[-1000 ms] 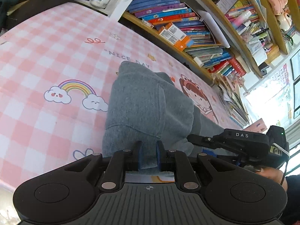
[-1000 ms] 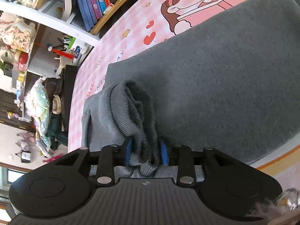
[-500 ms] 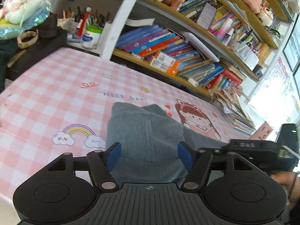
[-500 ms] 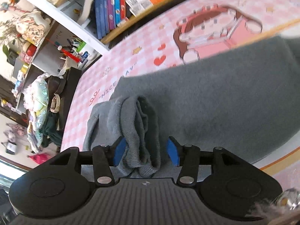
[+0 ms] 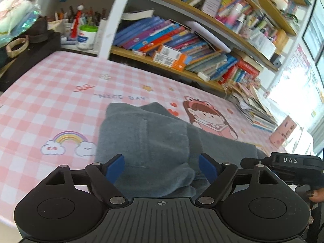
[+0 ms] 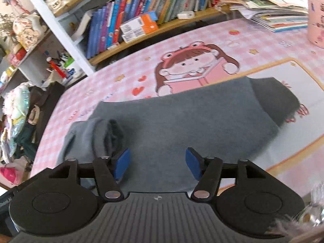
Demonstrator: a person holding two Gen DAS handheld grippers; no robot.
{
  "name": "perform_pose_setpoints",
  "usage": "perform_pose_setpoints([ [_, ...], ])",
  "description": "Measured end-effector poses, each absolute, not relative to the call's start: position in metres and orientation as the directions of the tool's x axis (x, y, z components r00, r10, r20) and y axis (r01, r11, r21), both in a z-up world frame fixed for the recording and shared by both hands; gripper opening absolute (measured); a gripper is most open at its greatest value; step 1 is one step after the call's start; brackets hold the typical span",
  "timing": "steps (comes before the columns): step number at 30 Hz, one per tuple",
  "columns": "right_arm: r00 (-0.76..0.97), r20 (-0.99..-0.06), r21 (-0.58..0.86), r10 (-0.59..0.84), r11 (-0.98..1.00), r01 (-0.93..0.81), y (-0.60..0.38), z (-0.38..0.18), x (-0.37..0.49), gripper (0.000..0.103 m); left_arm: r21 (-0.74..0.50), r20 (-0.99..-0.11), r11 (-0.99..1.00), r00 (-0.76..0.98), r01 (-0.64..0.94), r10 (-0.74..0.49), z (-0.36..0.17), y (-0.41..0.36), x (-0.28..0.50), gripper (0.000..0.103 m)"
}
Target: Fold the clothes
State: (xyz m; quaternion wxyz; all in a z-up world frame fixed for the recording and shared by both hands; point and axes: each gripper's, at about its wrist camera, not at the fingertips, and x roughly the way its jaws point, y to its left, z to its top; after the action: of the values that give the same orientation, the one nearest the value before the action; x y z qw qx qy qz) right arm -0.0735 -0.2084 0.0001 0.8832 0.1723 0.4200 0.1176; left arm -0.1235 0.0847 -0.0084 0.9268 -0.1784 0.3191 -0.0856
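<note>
A grey sweater (image 5: 145,139) (image 6: 192,117) lies folded on the pink checked tablecloth (image 5: 50,101). Its sleeve with the ribbed cuff (image 6: 107,137) is laid across the body at the left end. My left gripper (image 5: 161,167) hovers just above the near folded edge, jaws opening, blue pads clear of the cloth. In the right wrist view my right gripper (image 6: 158,163) hangs over the sweater's near edge, jaws also opening, with nothing pinched; the cuff lies just left of its left pad (image 6: 121,163). The right gripper's body (image 5: 283,166) shows at the lower right of the left wrist view.
Bookshelves (image 5: 182,46) packed with books run along the table's far side. A stack of magazines (image 6: 279,18) and a pink cup (image 6: 316,20) stand at the far right. A dark box with a bracelet (image 5: 22,46) and a pen pot (image 5: 87,36) sit at the far left corner.
Both grippers let go of the sweater: the left released the folded edge, the right released the ribbed cuff. Both lifted and drew back, so more of the table and shelves shows.
</note>
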Motion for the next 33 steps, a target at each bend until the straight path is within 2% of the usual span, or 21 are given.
perform_pose_setpoints([
  [4,0.623,-0.711,0.403,0.328,0.915,-0.022,-0.222,-0.003,-0.078,0.067,-0.375,-0.571,0.924,0.768,0.07,-0.29,-0.009,0.071,-0.118,0.084],
  [13,0.63,-0.736,0.407,0.247,0.905,0.122,-0.27,-0.009,-0.077,0.069,-0.36,-0.583,0.928,0.754,0.094,-0.302,-0.007,0.038,-0.106,0.086],
  [24,0.595,-0.742,0.523,0.31,0.822,0.225,-0.34,-0.027,-0.053,0.069,-0.328,-0.614,0.94,0.734,0.097,-0.29,-0.007,-0.017,-0.09,0.087],
  [27,0.566,-0.746,0.575,0.351,0.769,0.281,-0.362,-0.04,-0.043,0.06,-0.313,-0.623,0.945,0.731,0.093,-0.278,-0.008,-0.032,-0.087,0.087],
  [29,0.539,-0.755,0.59,0.372,0.745,0.313,-0.374,-0.048,-0.036,0.047,-0.298,-0.631,0.95,0.729,0.088,-0.266,-0.008,-0.041,-0.087,0.087],
  [33,0.527,-0.728,0.643,0.439,0.703,0.302,-0.385,-0.056,-0.025,0.04,-0.271,-0.644,0.96,0.727,0.075,-0.239,-0.007,-0.055,-0.088,0.088],
])
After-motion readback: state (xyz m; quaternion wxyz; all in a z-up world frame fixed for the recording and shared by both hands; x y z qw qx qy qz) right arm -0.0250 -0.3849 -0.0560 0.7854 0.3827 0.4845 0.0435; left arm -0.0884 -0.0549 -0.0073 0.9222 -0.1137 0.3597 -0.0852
